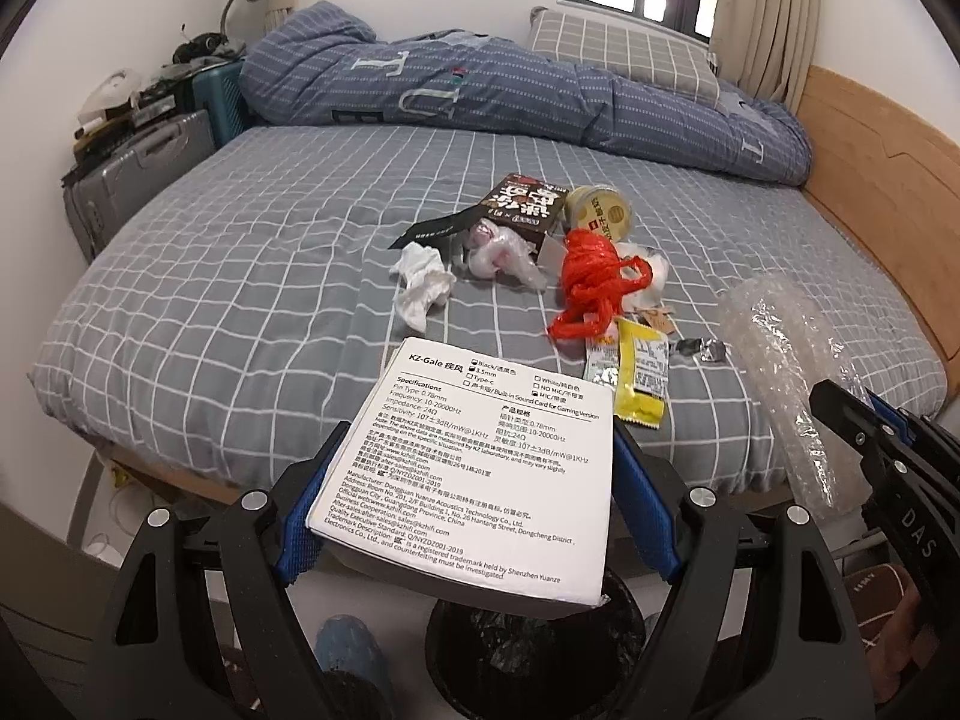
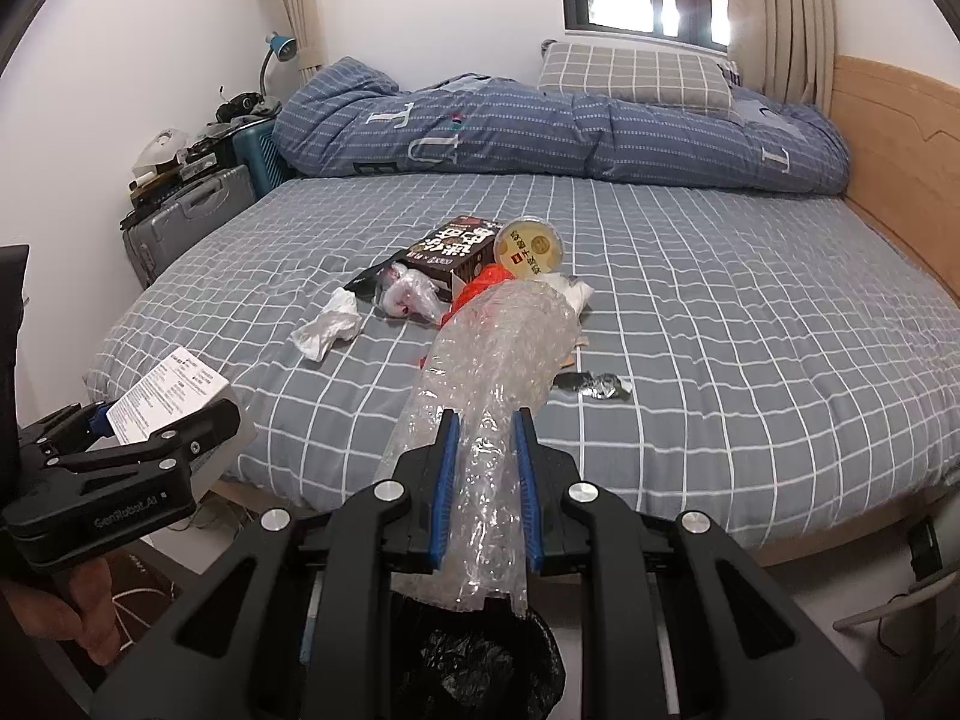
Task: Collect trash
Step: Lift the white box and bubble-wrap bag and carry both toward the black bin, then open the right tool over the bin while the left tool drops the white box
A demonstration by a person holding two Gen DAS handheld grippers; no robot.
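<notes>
Left wrist view: left gripper (image 1: 468,510) spread wide and clamped on the two long sides of a white earphone box (image 1: 480,468), printed back panel up, held out over the mouth of a black-lined trash bin (image 1: 606,618) below the bed edge. Looks like light, stiff cardboard, probably empty; firm flat sides give the blue pads (image 1: 300,534) a sure seat, though too hard a squeeze could crush the walls. More trash on the checked bed sheet (image 1: 240,300): crumpled white tissue (image 1: 420,285), red plastic bag (image 1: 594,282), yellow sachet (image 1: 645,378), dark snack box (image 1: 528,207), round yellow-lidded tub (image 1: 600,213), a bit of foil wrapper (image 1: 708,351). Right gripper (image 1: 870,438) at the frame edge with its bubble wrap (image 1: 780,372)

Right wrist view: right gripper (image 2: 486,438) drawn nearly closed, pinching a roll of clear bubble wrap (image 2: 492,372) near its lower end, upper part standing free toward the bed, bottom end hanging just above the trash bin (image 2: 480,660). Very light, soft, springy and slick; likely to bulge and slip unless gripped where bunched thick, as here. Left gripper (image 2: 162,420) and earphone box (image 2: 168,396) at left, beside the bed edge
</notes>
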